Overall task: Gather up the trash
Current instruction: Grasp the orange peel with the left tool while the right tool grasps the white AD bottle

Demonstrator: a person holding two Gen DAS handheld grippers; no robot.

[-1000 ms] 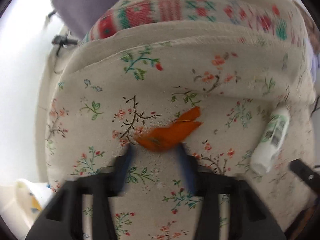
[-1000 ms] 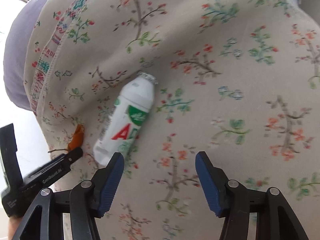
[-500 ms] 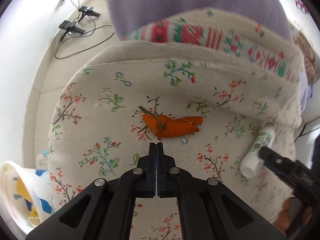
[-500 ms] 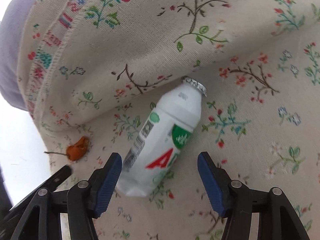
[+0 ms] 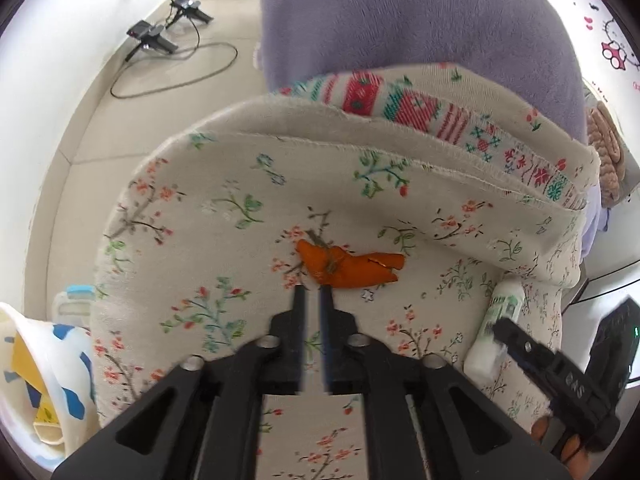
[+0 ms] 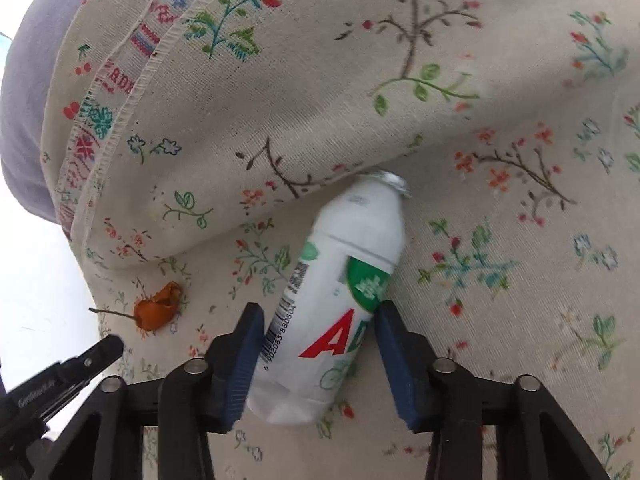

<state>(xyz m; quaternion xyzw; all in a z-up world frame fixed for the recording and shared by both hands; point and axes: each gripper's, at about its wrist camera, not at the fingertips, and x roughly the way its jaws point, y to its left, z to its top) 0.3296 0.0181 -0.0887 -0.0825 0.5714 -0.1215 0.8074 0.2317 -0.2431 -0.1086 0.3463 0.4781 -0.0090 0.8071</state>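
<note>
Left wrist view showed the left gripper [image 5: 312, 294] slightly parted, its jaws just reopened, empty, tips just short of the orange peel [image 5: 348, 267] on the floral cushion [image 5: 192, 264]. Right wrist view showed the right gripper [image 6: 318, 322], jaws just closing, straddling and pressing the white bottle [image 6: 332, 304] lying on the cushion.

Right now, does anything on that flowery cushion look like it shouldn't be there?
Yes, two bits of litter lie on the floral cushion: a torn orange peel with a dry stem, and a white drink bottle tipped on its side, its neck tucked under a fabric fold.
</note>
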